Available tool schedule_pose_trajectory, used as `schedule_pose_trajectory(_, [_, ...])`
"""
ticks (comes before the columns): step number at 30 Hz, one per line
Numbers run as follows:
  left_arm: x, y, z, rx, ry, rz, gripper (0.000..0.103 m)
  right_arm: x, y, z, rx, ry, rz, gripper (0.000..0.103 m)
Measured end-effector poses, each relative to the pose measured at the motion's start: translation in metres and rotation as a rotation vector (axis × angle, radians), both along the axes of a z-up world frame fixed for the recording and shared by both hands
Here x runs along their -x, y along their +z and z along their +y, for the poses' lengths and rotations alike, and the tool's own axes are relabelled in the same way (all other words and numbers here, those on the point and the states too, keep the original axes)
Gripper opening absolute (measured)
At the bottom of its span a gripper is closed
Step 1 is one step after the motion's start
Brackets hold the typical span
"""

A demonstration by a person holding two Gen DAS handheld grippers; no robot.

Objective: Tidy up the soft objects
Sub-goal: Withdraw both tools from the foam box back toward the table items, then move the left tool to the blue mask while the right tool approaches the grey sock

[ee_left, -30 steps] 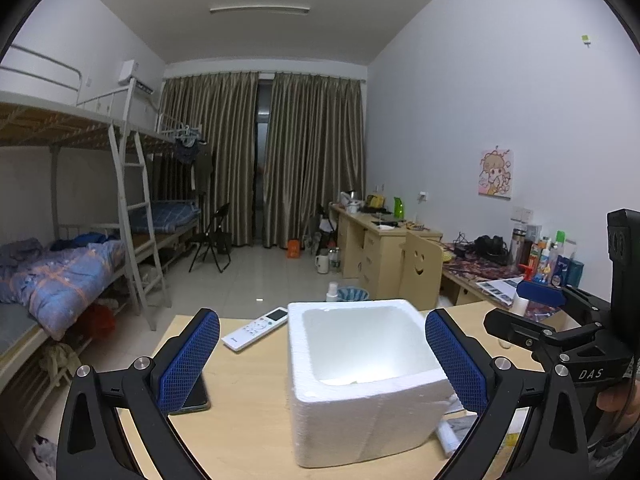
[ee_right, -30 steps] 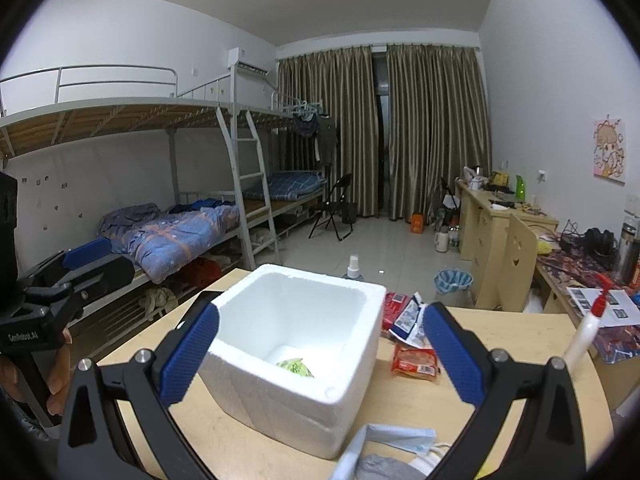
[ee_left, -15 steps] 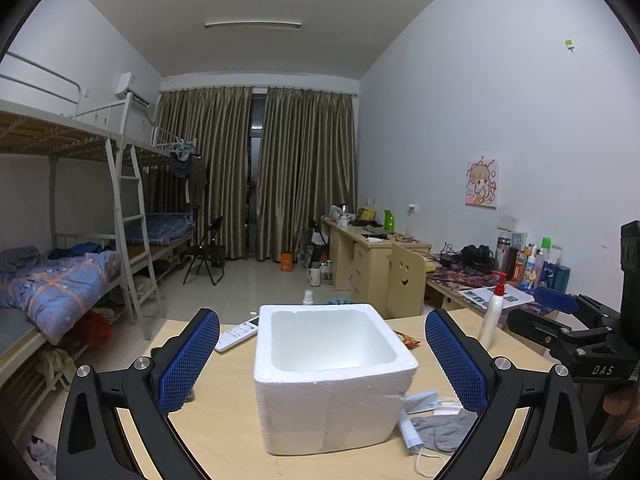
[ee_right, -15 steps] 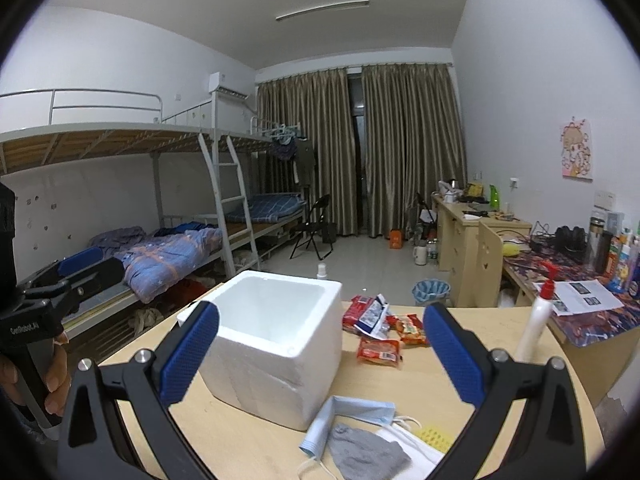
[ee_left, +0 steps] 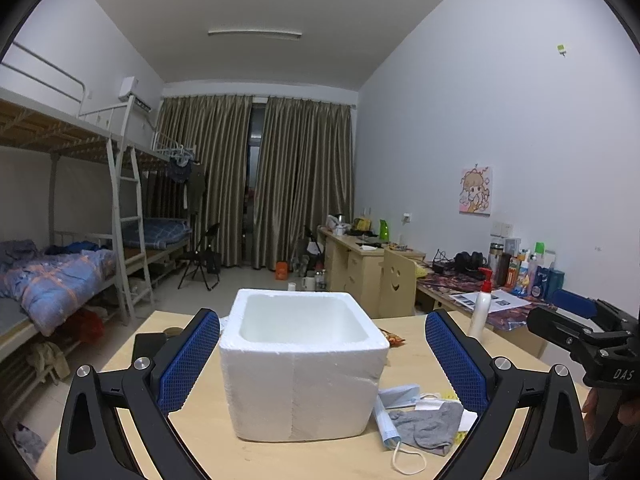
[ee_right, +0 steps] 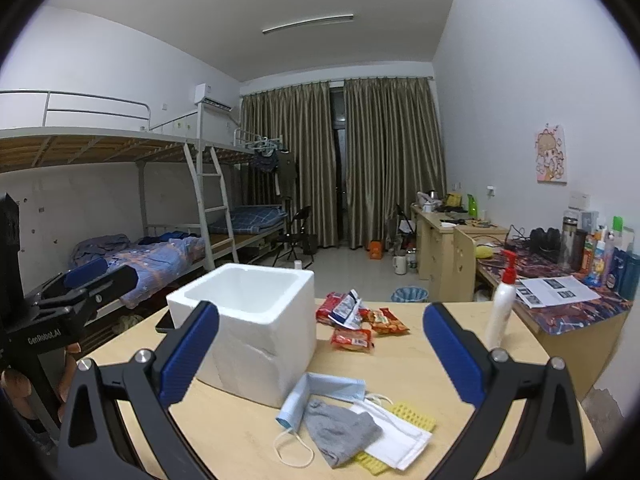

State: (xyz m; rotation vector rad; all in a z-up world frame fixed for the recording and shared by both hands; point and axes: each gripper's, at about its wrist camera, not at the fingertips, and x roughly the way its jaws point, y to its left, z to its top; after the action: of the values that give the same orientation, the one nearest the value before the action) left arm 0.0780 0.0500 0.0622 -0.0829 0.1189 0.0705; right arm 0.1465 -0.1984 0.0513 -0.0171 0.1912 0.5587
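— One wooden table (ee_right: 420,364), pale and round-edged, in a dorm room: bunk beds (ee_right: 120,148) along one wall, drawn curtains (ee_right: 344,160) at the far end, desks (ee_right: 436,240) along the other wall.

— And on it?

— One white foam box (ee_right: 256,320), open-topped. Just beside its near corner lies a heap: one blue face mask (ee_right: 320,392), one grey cloth (ee_right: 340,432) over it, one white mask (ee_right: 396,436), one yellow mesh piece (ee_right: 416,416). Behind the box, a few red snack packets (ee_right: 356,320), too bunched to count. One pump bottle (ee_right: 500,312) stands at the table's right.

— The grippers?

— Two. Left gripper (ee_left: 320,360) gapes wide with the box between its blue pads, apart from them, holding nothing. Right gripper (ee_right: 320,356) is spread just as wide, empty, above the heap.
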Motion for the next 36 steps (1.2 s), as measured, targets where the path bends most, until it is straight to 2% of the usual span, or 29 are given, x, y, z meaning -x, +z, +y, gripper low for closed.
schedule_pose_trajectory(6, [-0.005, -0.03, -0.015, -0.012, -0.03, 0.02, 0.103, 0.004, -0.025, -0.015, -0.026, -0.049, 0.008, 0.103])
schedule_pose_trajectory(11, [-0.01, -0.054, -0.027, -0.027, -0.025, 0.016, 0.103, 0.002, -0.046, -0.029, -0.045, -0.072, 0.051, 0.103])
schedule_pose_trajectory(16, [-0.014, -0.075, -0.038, -0.053, -0.015, 0.019, 0.103, 0.001, -0.061, -0.032, -0.014, -0.088, 0.068, 0.103])
schedule_pose_trajectory(26, [-0.031, -0.103, -0.06, -0.067, -0.08, 0.126, 0.103, -0.005, -0.083, -0.036, 0.035, -0.075, 0.123, 0.103])
schedule_pose_trajectory(36, [-0.061, -0.116, -0.071, -0.069, -0.099, 0.23, 0.103, -0.031, -0.098, -0.042, 0.052, -0.045, 0.222, 0.103])
